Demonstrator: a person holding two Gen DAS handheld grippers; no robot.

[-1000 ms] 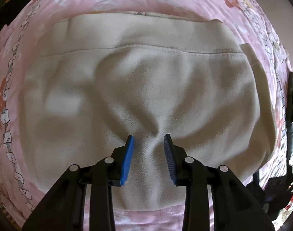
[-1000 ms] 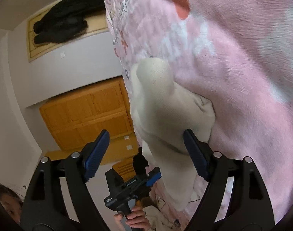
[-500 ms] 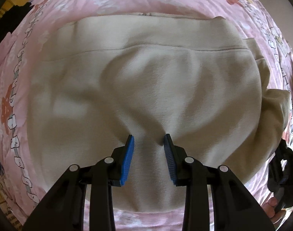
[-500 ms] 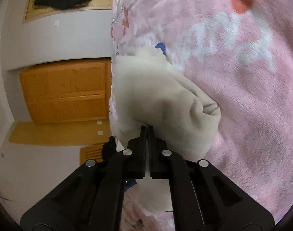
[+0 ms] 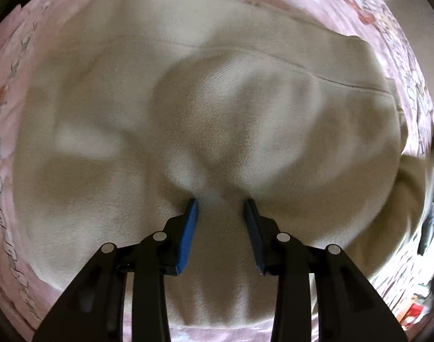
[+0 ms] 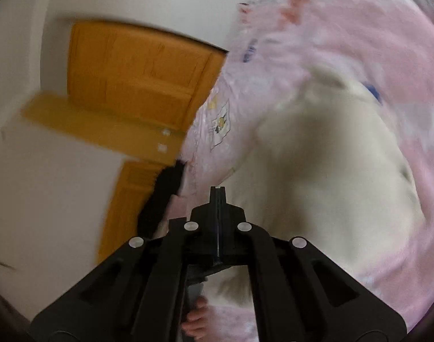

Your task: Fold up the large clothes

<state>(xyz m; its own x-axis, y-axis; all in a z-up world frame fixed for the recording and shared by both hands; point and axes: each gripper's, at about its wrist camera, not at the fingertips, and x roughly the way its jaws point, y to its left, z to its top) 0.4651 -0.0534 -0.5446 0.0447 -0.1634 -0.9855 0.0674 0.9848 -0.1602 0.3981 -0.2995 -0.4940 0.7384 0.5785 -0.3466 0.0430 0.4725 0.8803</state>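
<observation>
A large cream garment (image 5: 205,119) lies spread on a pink patterned blanket (image 5: 23,65). My left gripper (image 5: 221,202) is open, its blue pads (image 5: 190,222) pressed down on the garment's near middle, with a fold of cloth bunched between them. In the right wrist view my right gripper (image 6: 217,191) has its jaws closed together. The cream garment (image 6: 331,176) lies beside and past it; the frame is blurred, and I cannot tell whether cloth is pinched in the tips.
The pink blanket (image 6: 345,42) covers the bed. Orange wooden cabinets (image 6: 143,71) and a white wall (image 6: 46,185) stand beyond the bed edge. The left gripper's black body (image 6: 162,199) and a hand (image 6: 195,319) show in the right wrist view.
My right gripper went from wide open to shut on the garment's edge and has swung away with it. The left gripper stayed open, pressing the cloth, which has bunched and shifted.
</observation>
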